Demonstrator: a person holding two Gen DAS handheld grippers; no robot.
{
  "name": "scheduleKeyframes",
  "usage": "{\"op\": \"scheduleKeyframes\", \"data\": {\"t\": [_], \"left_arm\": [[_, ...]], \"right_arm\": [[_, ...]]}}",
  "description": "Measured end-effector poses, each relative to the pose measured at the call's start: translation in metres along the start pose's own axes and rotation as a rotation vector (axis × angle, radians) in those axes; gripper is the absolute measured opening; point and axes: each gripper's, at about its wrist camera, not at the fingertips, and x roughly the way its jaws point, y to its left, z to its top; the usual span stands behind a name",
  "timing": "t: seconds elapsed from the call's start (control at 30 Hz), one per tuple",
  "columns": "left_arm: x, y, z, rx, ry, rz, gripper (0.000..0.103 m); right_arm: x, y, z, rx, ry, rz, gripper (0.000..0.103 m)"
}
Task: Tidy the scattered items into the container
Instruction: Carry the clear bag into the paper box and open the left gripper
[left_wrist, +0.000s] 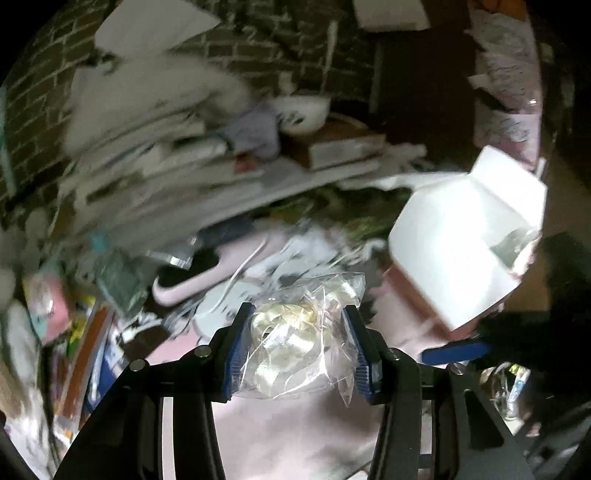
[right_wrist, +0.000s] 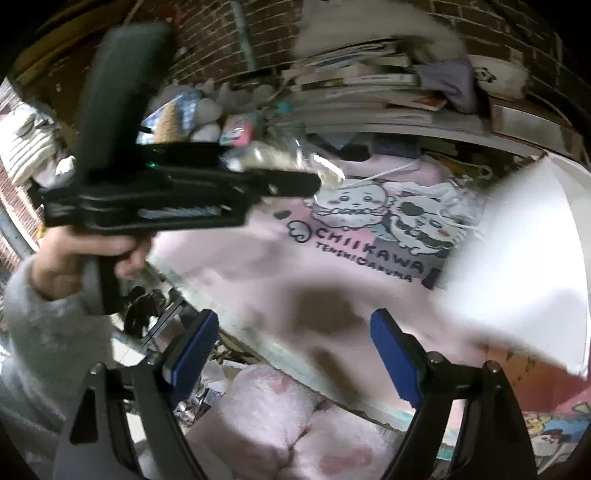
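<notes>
Clear plastic bag (left_wrist: 301, 332) of pale, cream-coloured contents sits at lower centre of the left wrist view, clamped between the blue pads of the left gripper (left_wrist: 301, 341); jaws partly closed, pressing both sides of the bag. White container (left_wrist: 461, 236) lies at right, open, tilted. Pink printed mat (right_wrist: 295, 266) covers the surface beneath. Right gripper (right_wrist: 295, 354): jaws wide apart at lower centre of its view, holding and touching nothing.
</notes>
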Motion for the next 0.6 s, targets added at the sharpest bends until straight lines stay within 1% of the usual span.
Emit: {"op": "scheduleKeyframes", "data": {"t": [0.13, 0.17, 0.2, 0.33, 0.43, 0.53, 0.6], "left_arm": [[-0.009, -0.018, 0.016, 0.039, -0.029, -0.064, 0.042], [-0.009, -0.023, 0.020, 0.047, -0.035, -0.078, 0.042], [-0.010, -0.027, 0.024, 0.055, -0.041, -0.097, 0.042], [-0.012, -0.047, 0.040, 0.098, -0.056, -0.159, 0.042], [-0.013, -0.062, 0.053, 0.135, -0.056, -0.179, 0.041], [-0.010, -0.074, 0.065, 0.173, -0.036, -0.193, 0.041], [-0.009, -0.082, 0.073, 0.191, -0.031, -0.223, 0.041]], "right_arm": [[-0.003, -0.006, 0.000, 0.059, -0.024, -0.026, 0.083], [-0.005, -0.007, -0.001, 0.068, -0.035, -0.040, 0.084], [-0.006, -0.007, -0.001, 0.076, -0.045, -0.051, 0.089], [-0.011, -0.008, -0.002, 0.103, -0.067, -0.084, 0.089], [-0.014, -0.009, -0.003, 0.114, -0.074, -0.090, 0.089], [-0.020, -0.012, -0.006, 0.137, -0.093, -0.084, 0.090], [-0.024, -0.017, -0.007, 0.154, -0.102, -0.088, 0.090]]}}
